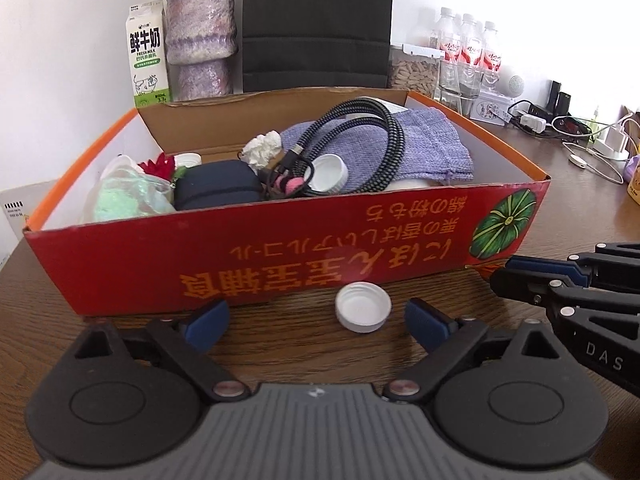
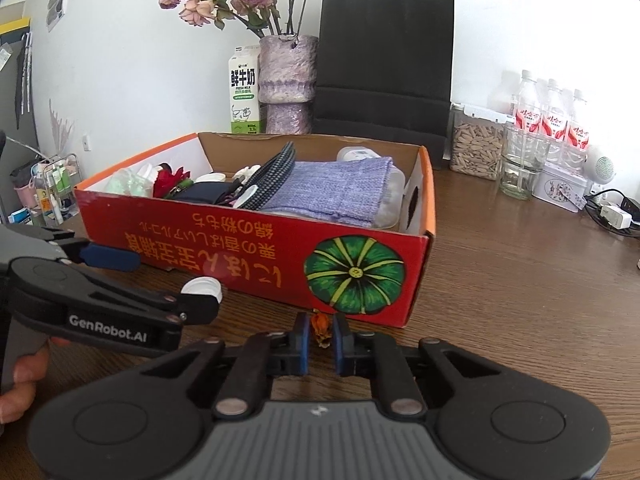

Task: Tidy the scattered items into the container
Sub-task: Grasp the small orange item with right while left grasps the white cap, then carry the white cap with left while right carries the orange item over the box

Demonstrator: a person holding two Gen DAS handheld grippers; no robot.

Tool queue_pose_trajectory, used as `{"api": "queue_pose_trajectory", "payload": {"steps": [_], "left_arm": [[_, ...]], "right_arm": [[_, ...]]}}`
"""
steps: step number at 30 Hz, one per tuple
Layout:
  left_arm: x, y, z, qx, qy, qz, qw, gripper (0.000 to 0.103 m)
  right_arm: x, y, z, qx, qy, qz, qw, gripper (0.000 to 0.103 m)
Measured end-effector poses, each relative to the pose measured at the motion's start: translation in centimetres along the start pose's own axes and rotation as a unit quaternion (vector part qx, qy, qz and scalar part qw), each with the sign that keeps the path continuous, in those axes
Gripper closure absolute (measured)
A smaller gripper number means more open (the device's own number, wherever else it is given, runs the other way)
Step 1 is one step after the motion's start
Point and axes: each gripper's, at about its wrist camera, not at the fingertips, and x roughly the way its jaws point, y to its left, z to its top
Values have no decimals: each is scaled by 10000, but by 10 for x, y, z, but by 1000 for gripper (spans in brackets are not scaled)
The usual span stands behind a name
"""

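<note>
Looking down my left tongs [image 1: 316, 322], they're spread wide with a white bottle cap [image 1: 363, 307] sitting open side up on the desk [image 1: 540, 216] between the two blue pads, not touched by either, just in front of the red cardboard box [image 1: 248, 256]. My right tongs [image 2: 321, 338] are clenched on a small orange dried flower bit [image 2: 321, 330], pinched between the pads right at the near bottom edge of the box, under the green pumpkin picture [image 2: 354, 274]. From the right camera I can see the left tongs off to the side with the cap partly hidden behind one finger, and a bit of the hand [image 2: 20, 380] holding them. So both leftovers are outside the box, on the desk side facing me. Inside the box there's already a pile: a purple knitted cloth [image 1: 424, 148], a braided black cable [image 1: 360, 140] coiled over it, another white cap [image 1: 328, 174], a dark blue pouch [image 1: 218, 192], a red flower [image 1: 158, 166], a crumpled white tissue [image 1: 262, 148] and a plastic bag with something green [image 1: 124, 200]. Behind the box stand a milk carton [image 1: 147, 56], a purple vase [image 1: 202, 36] and a black paper bag [image 2: 384, 64].
</note>
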Motion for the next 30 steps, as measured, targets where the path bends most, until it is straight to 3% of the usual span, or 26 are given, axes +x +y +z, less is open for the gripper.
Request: {"api": "queue_pose_trajectory", "payload": {"steps": [6,9,10,11,24,30], "left_arm": [[2,-14,0,-19,-47,257,9997,21],[-2,-20,0,-102,-92,417,9990,46],[-3,-21,0,-122,-102,381,9991,65],[-5,-22,0,-135,-106,331,9993,74],[-8,-24,-2,-127,-151,196,9996,74],[-18,-25,-5,-149,-363,186,9991,74]], "right_arm": [[-3,-4,-1,-10,-42,8,10000,92],[-4,-3,-1,-27,-54,14,10000,92],[-4,-2,0,-31,-55,15,10000,92],[-4,-2,0,-35,-58,18,10000,92],[-10,1,0,-63,-167,49,9998,92],[-21,12,-3,-227,-409,29,9989,92]]}}
